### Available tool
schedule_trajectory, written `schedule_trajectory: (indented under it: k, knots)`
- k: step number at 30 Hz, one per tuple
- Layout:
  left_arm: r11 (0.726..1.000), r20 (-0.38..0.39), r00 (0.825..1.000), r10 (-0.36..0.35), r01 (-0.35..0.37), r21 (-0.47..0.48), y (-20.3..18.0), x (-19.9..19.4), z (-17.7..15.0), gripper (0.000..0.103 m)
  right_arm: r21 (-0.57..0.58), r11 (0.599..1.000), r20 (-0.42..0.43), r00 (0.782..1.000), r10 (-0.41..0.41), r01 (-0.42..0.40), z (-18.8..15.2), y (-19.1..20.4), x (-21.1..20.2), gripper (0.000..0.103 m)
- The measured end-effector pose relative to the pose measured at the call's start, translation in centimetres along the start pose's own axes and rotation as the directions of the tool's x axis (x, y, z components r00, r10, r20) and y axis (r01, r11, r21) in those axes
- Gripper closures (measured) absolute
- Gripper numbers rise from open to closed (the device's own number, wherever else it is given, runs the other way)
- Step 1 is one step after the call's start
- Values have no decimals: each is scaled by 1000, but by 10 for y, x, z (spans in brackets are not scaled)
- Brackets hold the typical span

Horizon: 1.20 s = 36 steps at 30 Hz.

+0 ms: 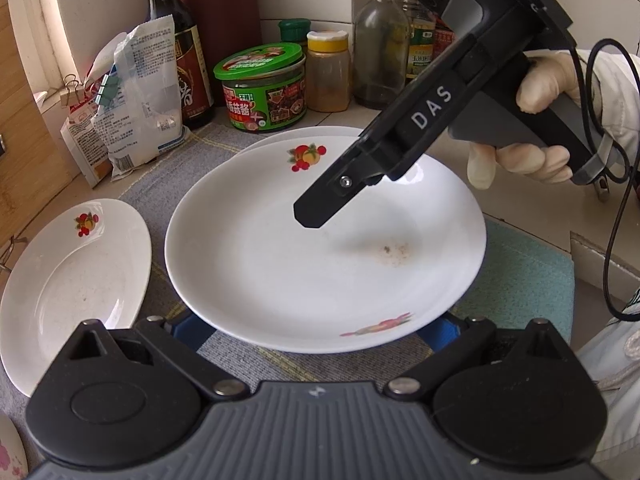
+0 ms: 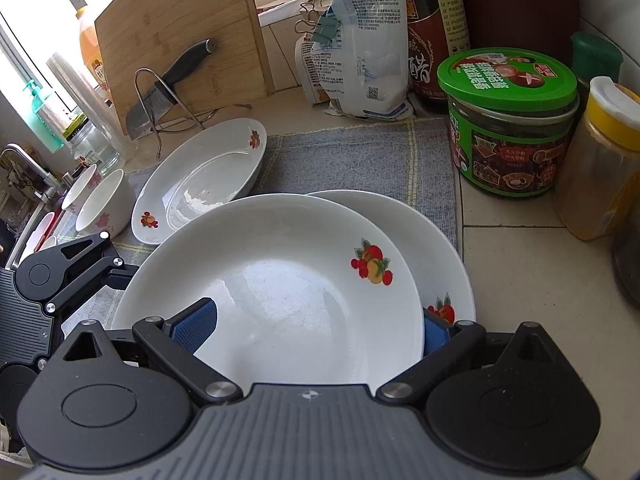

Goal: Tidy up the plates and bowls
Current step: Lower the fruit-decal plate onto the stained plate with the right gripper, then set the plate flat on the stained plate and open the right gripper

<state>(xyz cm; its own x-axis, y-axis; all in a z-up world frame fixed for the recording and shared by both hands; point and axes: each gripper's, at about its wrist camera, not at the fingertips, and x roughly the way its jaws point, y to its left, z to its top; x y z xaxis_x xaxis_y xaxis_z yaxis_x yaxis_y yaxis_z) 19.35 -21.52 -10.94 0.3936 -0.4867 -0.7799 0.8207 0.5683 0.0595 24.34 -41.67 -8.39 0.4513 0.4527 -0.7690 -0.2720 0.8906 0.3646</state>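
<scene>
Both the left gripper (image 1: 316, 334) and right gripper (image 2: 310, 326) stand spread around the top plate (image 2: 280, 280), which lies on a second plate (image 2: 444, 256). They sit on a grey mat (image 2: 360, 156) on the tiled worktop (image 2: 540, 280), jars lining its back edge by the wall.

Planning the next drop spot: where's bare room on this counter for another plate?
Best patch: the grey mat behind the stacked plates, bordered by the oval dish, the white bag and the green-lidded jar. Bare tile right of the stack is also free. Crowded: back wall bottles, and bowls near the sink.
</scene>
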Motion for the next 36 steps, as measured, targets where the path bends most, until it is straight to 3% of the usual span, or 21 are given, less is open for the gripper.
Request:
schedule_trajectory:
  k: [14,36]
  knots:
    - [1000,-42,999,-3,4,26,1,3,4,2,17,1000,1,1000,-8,8,0,-3,-1,1]
    - [998,-46,999,0,2,57,-1,3,3,2,20,999,-2,1000,-31,31,-5,-1,-7,1]
